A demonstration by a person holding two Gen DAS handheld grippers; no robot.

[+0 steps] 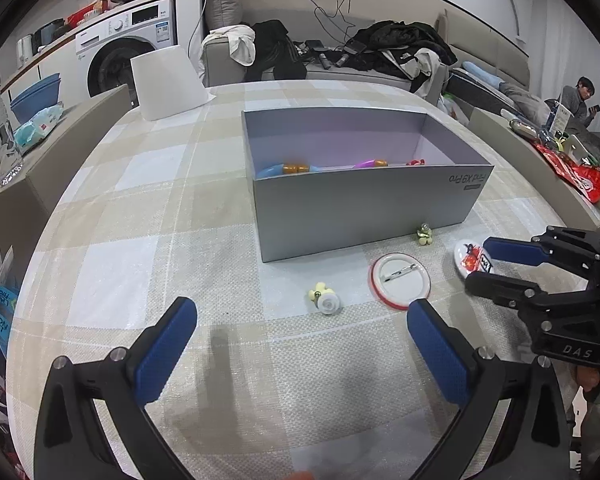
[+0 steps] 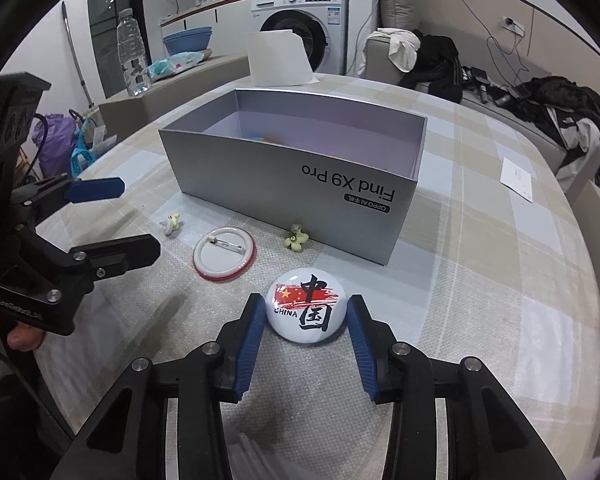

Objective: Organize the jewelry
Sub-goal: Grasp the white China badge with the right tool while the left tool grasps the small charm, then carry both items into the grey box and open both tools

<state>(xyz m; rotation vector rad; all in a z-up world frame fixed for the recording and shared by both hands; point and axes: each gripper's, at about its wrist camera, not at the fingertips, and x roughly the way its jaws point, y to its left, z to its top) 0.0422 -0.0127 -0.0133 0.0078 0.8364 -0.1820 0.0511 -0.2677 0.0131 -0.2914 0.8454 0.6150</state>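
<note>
While left fingers (image 1: 302, 320) gape, right fingers (image 2: 306, 320) bracket the "CHINA" badge (image 2: 306, 308).

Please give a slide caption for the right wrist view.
Right gripper brackets a CHINA badge before the grey box.

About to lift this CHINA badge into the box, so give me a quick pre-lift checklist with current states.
1. CHINA badge sits between the jaws of the right gripper: ok.
2. Pads firmly pressing both badge edges: cannot tell; they look at the rim.
3. Grey box is open on top: ok.
4. Path from badge to box free of the left gripper, which is off to the side with jaws open: ok.
5. Face-down badge and flower charm lie apart from the grasp: ok.
</note>
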